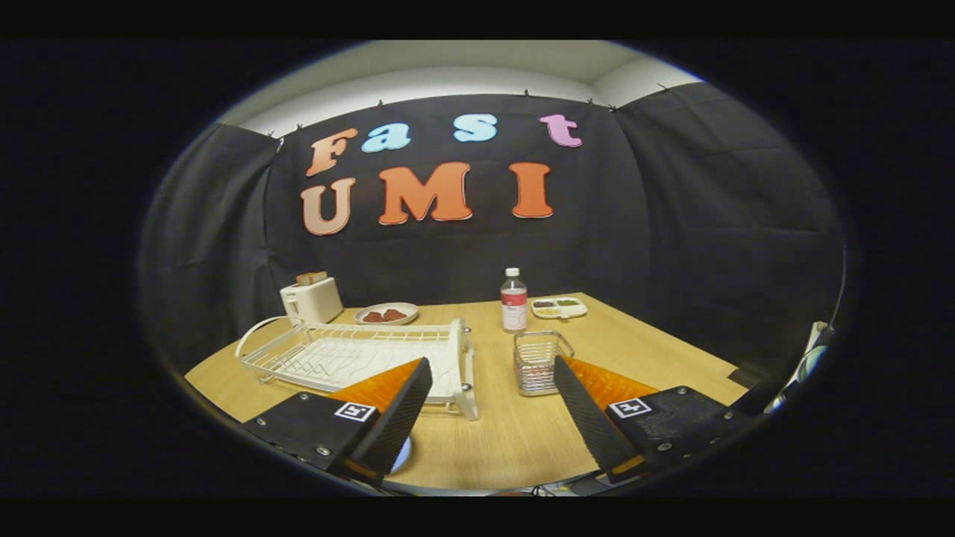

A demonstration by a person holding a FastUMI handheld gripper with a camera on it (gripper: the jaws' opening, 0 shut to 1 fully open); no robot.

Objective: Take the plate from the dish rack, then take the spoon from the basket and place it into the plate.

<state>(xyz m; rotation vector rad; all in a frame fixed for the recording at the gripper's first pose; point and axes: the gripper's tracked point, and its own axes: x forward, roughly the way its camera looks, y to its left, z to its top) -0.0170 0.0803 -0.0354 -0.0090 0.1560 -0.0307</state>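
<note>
Tool (492, 418) spread wide and empty above my counter (522, 440); dish rack (358, 358) lies ahead toward my left finger, basket (539, 363) right; rack looks bare, perhaps.

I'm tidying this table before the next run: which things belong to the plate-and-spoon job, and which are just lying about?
Job: white wire dish rack; small metal wire basket; gripper, fingers open, nothing between them.
Lying about: white toaster; round plate of red food; clear plastic bottle with red label; divided white dish.
</note>
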